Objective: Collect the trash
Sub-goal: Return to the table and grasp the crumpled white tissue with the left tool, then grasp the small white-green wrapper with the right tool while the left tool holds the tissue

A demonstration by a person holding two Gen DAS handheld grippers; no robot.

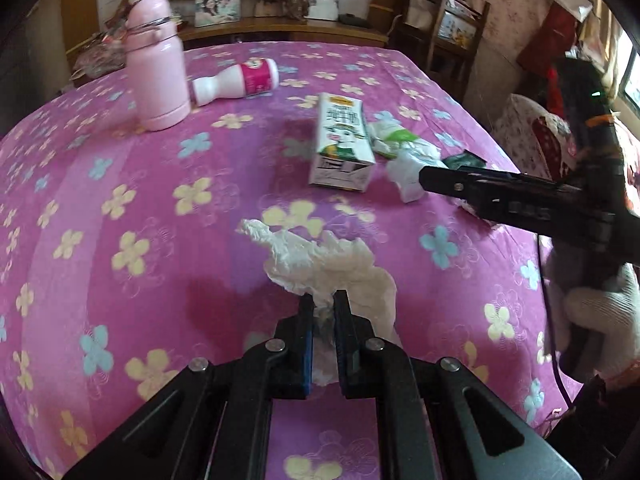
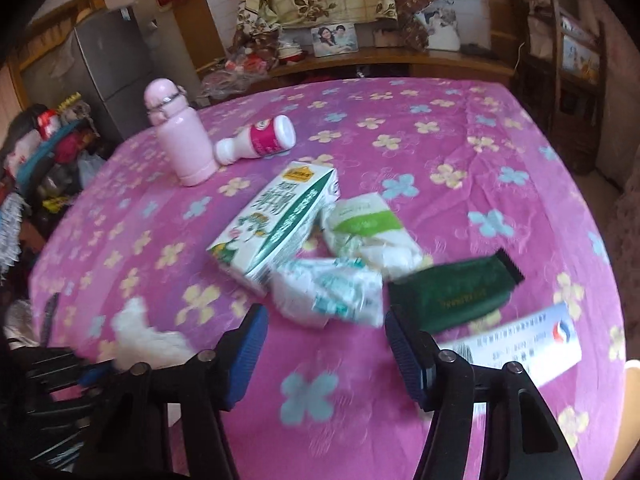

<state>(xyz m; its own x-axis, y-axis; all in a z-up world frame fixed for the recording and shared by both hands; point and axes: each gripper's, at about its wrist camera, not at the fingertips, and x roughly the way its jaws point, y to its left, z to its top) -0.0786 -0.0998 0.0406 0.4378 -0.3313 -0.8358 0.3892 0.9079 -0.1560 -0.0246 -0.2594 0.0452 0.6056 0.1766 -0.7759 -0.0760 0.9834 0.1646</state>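
Note:
My left gripper [image 1: 324, 300] is shut on a crumpled white tissue [image 1: 320, 260] just above the pink flowered tablecloth [image 1: 140, 200]; the tissue also shows in the right wrist view [image 2: 140, 336]. My right gripper [image 2: 326, 320] is open and empty, right in front of a crumpled white-and-teal wrapper [image 2: 328, 292]. Behind it lie a green-and-white milk carton [image 2: 276, 220], a white-and-green packet [image 2: 368, 224] and a dark green sachet [image 2: 452, 292]. In the left wrist view the right gripper [image 1: 424, 180] reaches in from the right beside the carton [image 1: 342, 144].
A pink flask [image 2: 176, 136] stands at the back left, with a white-and-pink bottle [image 2: 256, 140] lying next to it. A white printed card [image 2: 520, 348] lies at the right front. A grey fridge [image 2: 108, 64], a shelf with a photo [image 2: 334, 40] and wooden chairs [image 2: 576, 80] surround the table.

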